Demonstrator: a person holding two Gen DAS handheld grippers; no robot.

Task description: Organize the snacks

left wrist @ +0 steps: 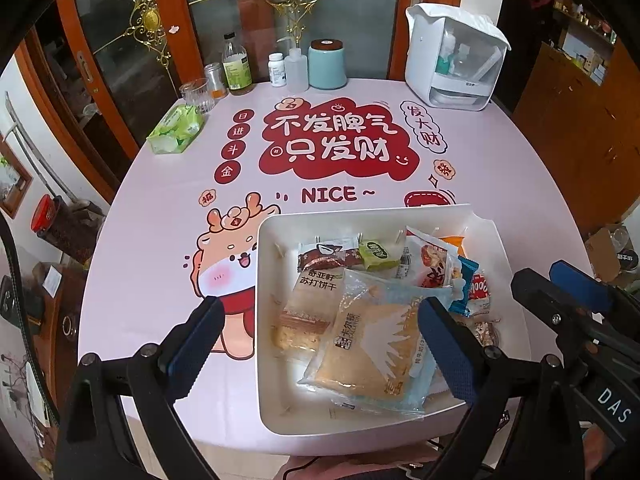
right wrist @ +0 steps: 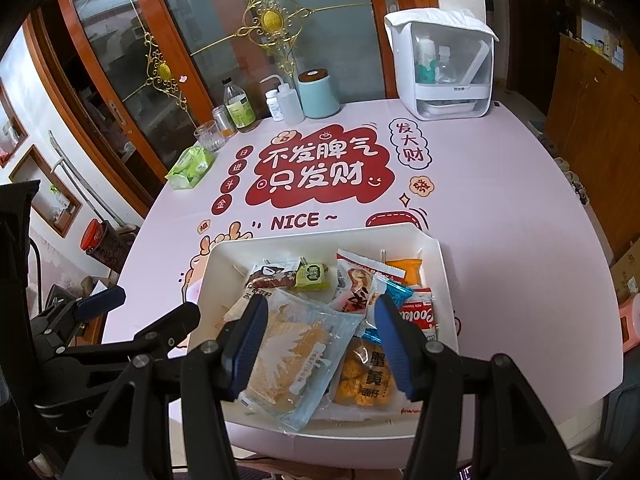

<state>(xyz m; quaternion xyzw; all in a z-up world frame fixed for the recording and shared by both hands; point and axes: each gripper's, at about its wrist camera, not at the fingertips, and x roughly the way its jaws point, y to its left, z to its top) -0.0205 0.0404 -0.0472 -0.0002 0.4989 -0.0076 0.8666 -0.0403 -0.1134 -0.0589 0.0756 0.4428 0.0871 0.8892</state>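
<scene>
Left gripper (left wrist: 320, 340): black angular frame, blue textured finger pads, silver screws. Right gripper (right wrist: 320, 344): identical build; white "DAS" lettering on its body, lower right of left view.

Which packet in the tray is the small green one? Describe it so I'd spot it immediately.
Find the white tray on the pink tablecloth. At its far side, beside a dark brown wrapper, lies the small green packet. It is the tray's only green item, squarish and much smaller than the clear-wrapped pastry.

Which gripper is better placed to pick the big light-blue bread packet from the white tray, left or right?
Probably the right gripper: its open jaws hang directly over the light-blue bread packet. The left gripper, also open, straddles the white tray at its left edge.
</scene>
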